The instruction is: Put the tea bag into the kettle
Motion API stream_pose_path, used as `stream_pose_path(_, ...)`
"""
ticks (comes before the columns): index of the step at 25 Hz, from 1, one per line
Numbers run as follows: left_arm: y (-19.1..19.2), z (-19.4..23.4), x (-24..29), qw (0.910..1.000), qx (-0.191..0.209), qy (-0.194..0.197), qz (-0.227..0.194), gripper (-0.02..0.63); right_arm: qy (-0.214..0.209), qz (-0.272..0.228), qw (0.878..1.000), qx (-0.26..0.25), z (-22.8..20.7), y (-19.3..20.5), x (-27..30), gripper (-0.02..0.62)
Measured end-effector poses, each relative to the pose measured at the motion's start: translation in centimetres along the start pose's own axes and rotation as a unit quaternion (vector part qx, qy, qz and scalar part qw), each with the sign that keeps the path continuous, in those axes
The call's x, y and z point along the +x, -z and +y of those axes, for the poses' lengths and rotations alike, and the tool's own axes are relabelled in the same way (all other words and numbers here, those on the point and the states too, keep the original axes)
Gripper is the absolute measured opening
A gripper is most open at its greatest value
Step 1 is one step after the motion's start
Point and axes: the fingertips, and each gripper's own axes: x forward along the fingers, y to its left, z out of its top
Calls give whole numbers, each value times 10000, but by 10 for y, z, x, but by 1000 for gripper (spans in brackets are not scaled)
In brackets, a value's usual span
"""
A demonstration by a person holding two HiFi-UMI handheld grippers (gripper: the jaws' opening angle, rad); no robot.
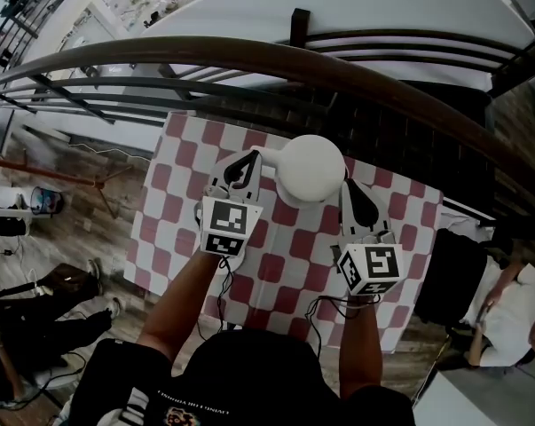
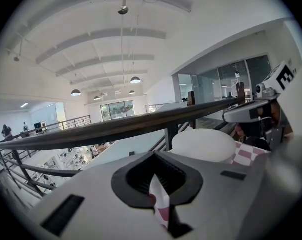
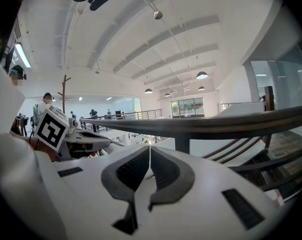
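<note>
A white round kettle [image 1: 310, 169] stands near the far edge of the table with the red-and-white checked cloth [image 1: 276, 273]. My left gripper [image 1: 254, 156] lies just left of it, tips close to its side, jaws shut. My right gripper [image 1: 348, 184] is at its right side, also shut. In the left gripper view the kettle's domed top [image 2: 203, 144] rises just past the shut left gripper [image 2: 153, 155], with a sliver of cloth showing between the pads. The right gripper [image 3: 149, 148] shows its jaws pressed together with nothing visible between them. No tea bag is in view.
A dark curved railing [image 1: 249, 60] runs right behind the table, with a drop to a lower floor beyond it. A seated person [image 1: 507, 313] is at the right, and someone's legs [image 1: 63, 313] are at the left. The cloth's near half is bare.
</note>
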Motion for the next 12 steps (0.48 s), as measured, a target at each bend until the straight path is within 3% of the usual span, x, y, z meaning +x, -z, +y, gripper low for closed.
stream_pose_path(10, 5, 0, -1, 9995, -262, 159, 110, -2, -33, -99, 9997, 199, 4, -3, 0, 21)
stream_pose_path(12, 5, 0, -1, 9994, -281, 168, 112, -2, -31, -121, 9995, 282, 4, -4, 1, 55)
